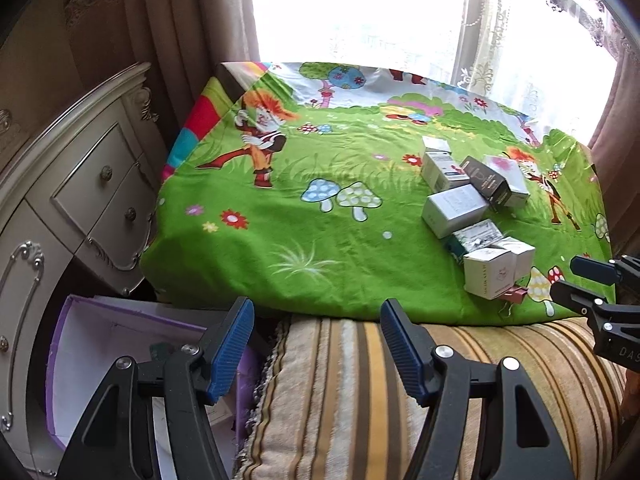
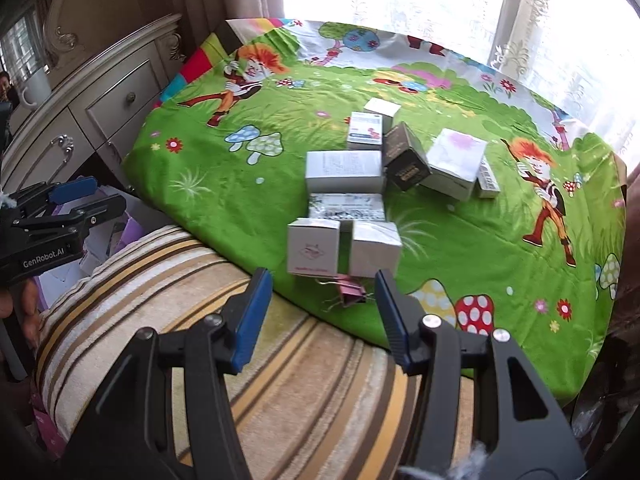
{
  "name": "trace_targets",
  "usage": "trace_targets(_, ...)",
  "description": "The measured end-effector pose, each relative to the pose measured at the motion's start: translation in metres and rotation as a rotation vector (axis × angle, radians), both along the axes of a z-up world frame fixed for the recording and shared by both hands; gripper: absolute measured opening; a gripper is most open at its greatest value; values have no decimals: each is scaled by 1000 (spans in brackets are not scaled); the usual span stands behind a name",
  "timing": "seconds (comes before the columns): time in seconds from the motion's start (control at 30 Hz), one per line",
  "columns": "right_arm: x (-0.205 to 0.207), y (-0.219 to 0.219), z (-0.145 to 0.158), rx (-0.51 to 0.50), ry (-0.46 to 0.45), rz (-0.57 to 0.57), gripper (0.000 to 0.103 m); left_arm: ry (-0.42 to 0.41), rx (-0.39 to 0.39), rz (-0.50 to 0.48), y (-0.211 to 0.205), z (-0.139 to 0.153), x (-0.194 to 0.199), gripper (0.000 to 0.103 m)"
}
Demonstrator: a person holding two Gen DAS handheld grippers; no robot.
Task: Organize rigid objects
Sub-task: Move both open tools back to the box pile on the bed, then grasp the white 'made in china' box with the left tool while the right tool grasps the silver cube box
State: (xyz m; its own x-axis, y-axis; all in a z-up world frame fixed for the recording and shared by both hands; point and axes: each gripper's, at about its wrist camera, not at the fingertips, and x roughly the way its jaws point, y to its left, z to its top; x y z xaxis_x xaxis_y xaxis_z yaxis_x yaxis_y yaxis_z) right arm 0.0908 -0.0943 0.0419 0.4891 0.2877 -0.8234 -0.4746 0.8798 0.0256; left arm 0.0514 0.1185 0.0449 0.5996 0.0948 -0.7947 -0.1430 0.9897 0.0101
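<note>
Several small cardboard boxes lie clustered on the green cartoon-print cloth [image 2: 460, 264]: a white box with a pink logo [image 2: 313, 246], a plain white box [image 2: 374, 246], a large grey-white box [image 2: 344, 170], a black box [image 2: 404, 156] and a pink-flowered box [image 2: 456, 160]. A pink binder clip [image 2: 352, 294] lies at the cloth's near edge. My right gripper [image 2: 323, 284] hovers open just short of the clip, nothing between its pads. My left gripper [image 1: 316, 320] is open and holds nothing, above the striped cushion [image 1: 360, 380], with the box cluster [image 1: 460, 208] far to its right.
An open purple-edged box [image 1: 120, 340] stands on the floor left of the cushion. A cream dresser [image 1: 80, 184] with drawers flanks the cloth's left side, a white mug [image 2: 36, 84] on it. Curtained windows [image 1: 360, 12] lie behind. The cloth's left half [image 1: 280, 208] holds no boxes.
</note>
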Motion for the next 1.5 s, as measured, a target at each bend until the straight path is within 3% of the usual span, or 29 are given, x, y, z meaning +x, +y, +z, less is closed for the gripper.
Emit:
trace_targets(0.33, 12, -20, 13, 4, -22, -42, 58, -21, -10, -48, -21, 12, 17, 69)
trace_targets(0.67, 46, -58, 0, 7, 13, -161, 59, 16, -97, -108, -49, 3, 46, 71)
trace_targets(0.8, 54, -66, -17, 20, 68, -172, 59, 75, -233, -168, -61, -13, 64, 75)
trace_targets(0.97, 58, -67, -34, 37, 124, -160, 59, 150, -337, -202, -77, -33, 88, 75)
trace_targets(1.07, 57, -63, -37, 36, 130, -138, 59, 175, -387, -219, -86, -39, 100, 81)
trace_targets(1.5, 54, -60, -41, 53, 130, -98, 61, 279, -443, -211, -112, -72, 130, 84)
